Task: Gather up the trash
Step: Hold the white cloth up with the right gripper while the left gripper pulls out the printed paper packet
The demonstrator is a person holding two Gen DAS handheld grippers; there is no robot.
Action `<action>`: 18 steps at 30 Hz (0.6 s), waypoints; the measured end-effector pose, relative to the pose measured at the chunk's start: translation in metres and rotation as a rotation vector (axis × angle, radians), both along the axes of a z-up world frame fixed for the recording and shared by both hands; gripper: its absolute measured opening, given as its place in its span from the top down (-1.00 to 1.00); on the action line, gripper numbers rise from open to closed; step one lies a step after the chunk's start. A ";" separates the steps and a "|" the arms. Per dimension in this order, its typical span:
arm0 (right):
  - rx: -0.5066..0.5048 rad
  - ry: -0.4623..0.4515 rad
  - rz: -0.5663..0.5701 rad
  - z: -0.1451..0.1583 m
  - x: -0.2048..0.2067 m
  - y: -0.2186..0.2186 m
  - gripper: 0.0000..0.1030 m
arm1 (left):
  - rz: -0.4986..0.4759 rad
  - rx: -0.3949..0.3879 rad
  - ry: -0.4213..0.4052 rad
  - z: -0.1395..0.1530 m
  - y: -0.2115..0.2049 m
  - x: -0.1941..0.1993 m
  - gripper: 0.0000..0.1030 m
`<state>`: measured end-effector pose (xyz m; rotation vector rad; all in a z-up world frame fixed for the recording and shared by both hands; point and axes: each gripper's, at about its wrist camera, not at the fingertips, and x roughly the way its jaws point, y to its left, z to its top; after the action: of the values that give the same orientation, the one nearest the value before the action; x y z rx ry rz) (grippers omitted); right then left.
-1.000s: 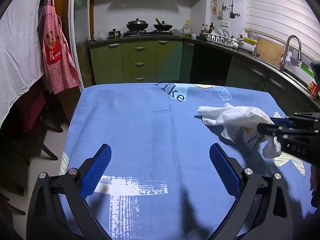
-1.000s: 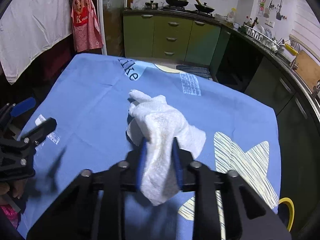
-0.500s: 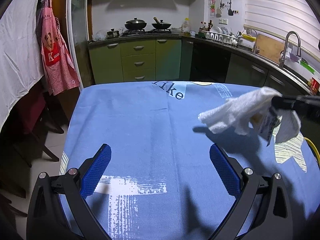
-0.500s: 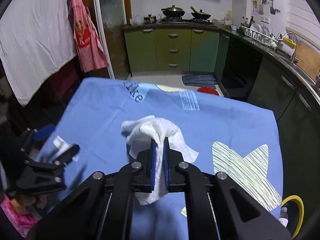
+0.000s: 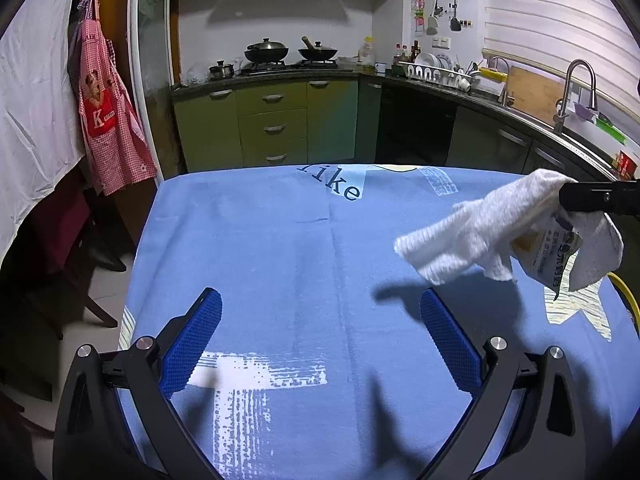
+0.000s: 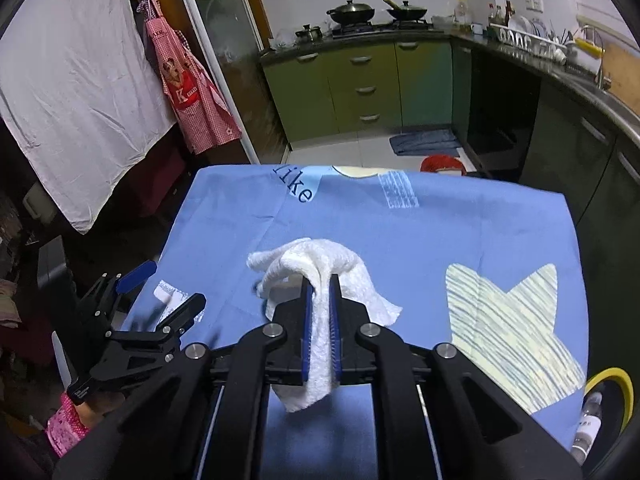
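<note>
Lifted off the blue tablecloth [image 5: 280,240], white tissue [image 6: 320,264] hangs pinched in right claw [image 6: 320,296]; left claw [image 5: 320,336] gapes.

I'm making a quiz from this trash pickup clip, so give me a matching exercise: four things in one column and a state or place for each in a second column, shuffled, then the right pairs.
Things:
1. left hand-held gripper
2. right hand-held gripper
3. white paper towel
4. printed wrapper

States or places:
A. hanging under the towel, off the tablecloth
B. open, holding nothing
C. pinched between blue pads, lifted above the table
D. shut on the towel

Pairs: 1-B, 2-D, 3-C, 4-A
</note>
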<state>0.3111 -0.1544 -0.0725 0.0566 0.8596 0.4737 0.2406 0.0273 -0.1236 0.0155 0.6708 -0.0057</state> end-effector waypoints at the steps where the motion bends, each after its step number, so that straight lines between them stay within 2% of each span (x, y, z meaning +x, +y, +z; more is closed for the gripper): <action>1: 0.004 0.006 0.001 -0.001 0.000 0.000 0.83 | -0.003 0.000 -0.002 0.000 0.000 0.000 -0.90; 3: 0.010 0.008 0.001 -0.001 -0.002 -0.001 0.83 | -0.027 -0.024 -0.007 0.002 -0.001 -0.003 -0.90; 6: 0.017 0.005 0.004 -0.001 -0.004 0.000 0.86 | -0.147 -0.106 -0.039 0.010 -0.008 -0.012 -0.90; 8: 0.019 0.005 0.004 -0.001 -0.006 -0.001 0.86 | -0.248 -0.123 -0.074 0.015 -0.018 -0.022 -0.90; 12: 0.035 0.014 0.011 0.003 -0.008 -0.005 0.86 | -0.425 -0.059 -0.127 0.017 -0.048 -0.043 -0.89; 14: 0.062 0.025 0.015 0.007 -0.010 -0.008 0.86 | -0.484 -0.040 -0.132 0.016 -0.060 -0.051 -0.78; 16: 0.085 0.032 0.012 0.011 -0.012 -0.012 0.86 | -0.514 -0.018 -0.143 0.015 -0.071 -0.057 -0.69; 18: 0.093 0.031 0.005 0.015 -0.015 -0.015 0.86 | -0.512 0.023 -0.187 0.017 -0.081 -0.066 -0.66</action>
<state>0.2960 -0.1692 -0.0570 0.1478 0.8684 0.5187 0.1747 -0.0541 -0.1063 0.2077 0.4656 -0.4842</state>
